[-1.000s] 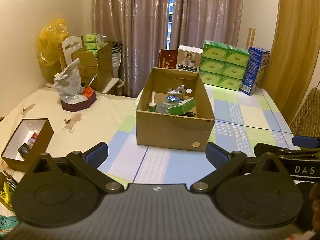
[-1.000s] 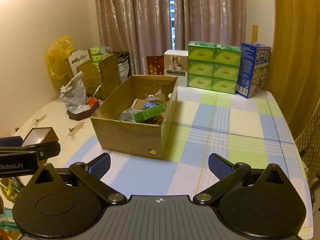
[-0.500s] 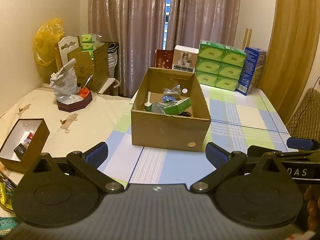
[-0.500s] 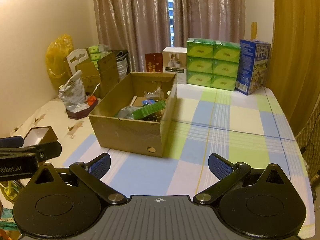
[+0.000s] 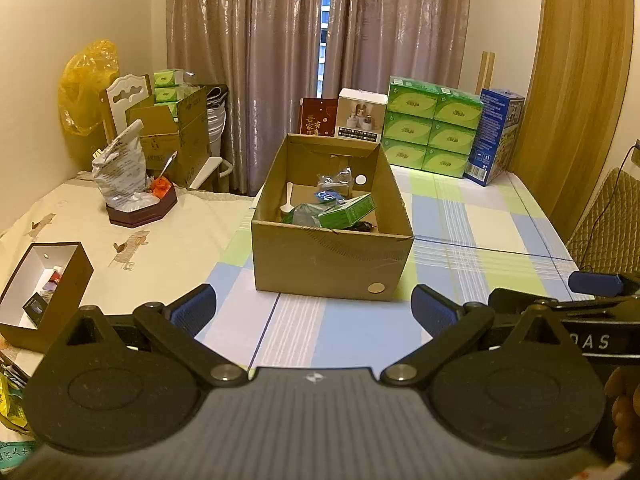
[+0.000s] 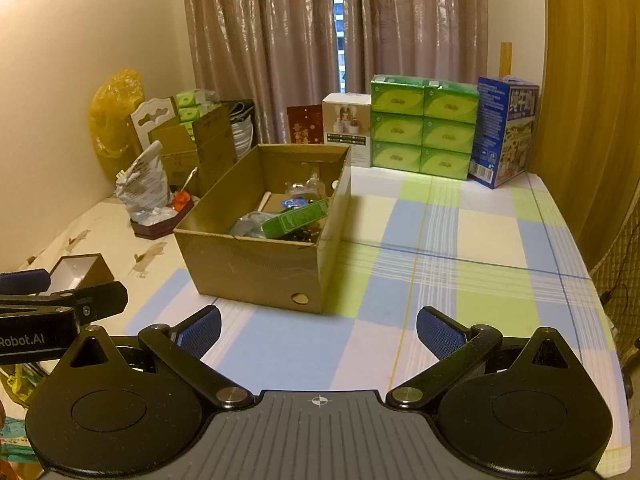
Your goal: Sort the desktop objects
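Both units are hovering above the near edge of the desk (image 6: pixel 460 236), which is wearing a checked cloth. The left hand-held gripper (image 5: pixel 314 310) is holding its jaws wide apart, gripping nothing. The right hand-held gripper (image 6: pixel 318 326) is likewise standing spread and empty. The cardboard box (image 5: pixel 332 264) is sitting mid-desk, just ahead of both, and is containing a green carton (image 5: pixel 348 210), a white spoon (image 5: pixel 289 200) and wrapped packets. A small open box (image 5: pixel 64 284) is resting well apart at the left.
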